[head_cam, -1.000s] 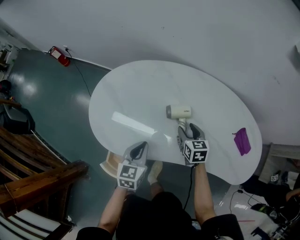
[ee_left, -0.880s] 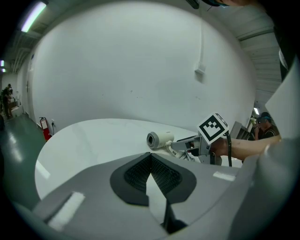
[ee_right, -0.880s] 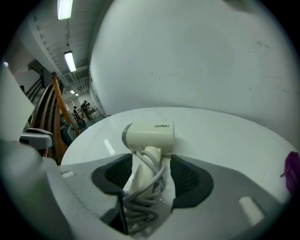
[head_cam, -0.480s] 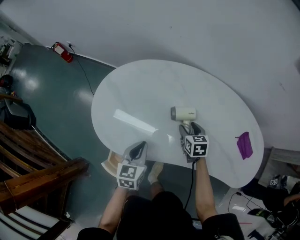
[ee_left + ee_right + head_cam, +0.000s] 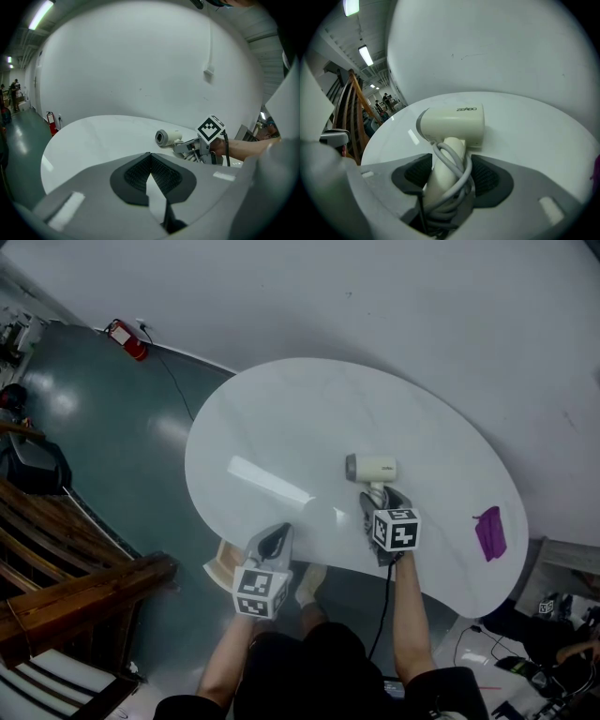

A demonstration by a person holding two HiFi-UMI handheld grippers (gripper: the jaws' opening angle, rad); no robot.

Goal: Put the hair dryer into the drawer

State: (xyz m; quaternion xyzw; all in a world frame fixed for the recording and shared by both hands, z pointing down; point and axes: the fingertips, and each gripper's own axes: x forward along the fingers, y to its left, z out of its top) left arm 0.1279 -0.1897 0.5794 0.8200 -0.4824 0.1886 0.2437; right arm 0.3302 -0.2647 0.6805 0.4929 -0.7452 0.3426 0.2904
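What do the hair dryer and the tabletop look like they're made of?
Cream hair dryer: likely smooth, satin moulded plastic, judging by its even, soft sheen. White rounded tabletop: hard and glossy, perhaps lacquer or glass; it mirrors a ceiling light.

A white, kidney-shaped tabletop stands by the pale wall. A small purple cloth lies flat near its right end. A red fire extinguisher sits on the dark green floor; wooden stairs are on the left.
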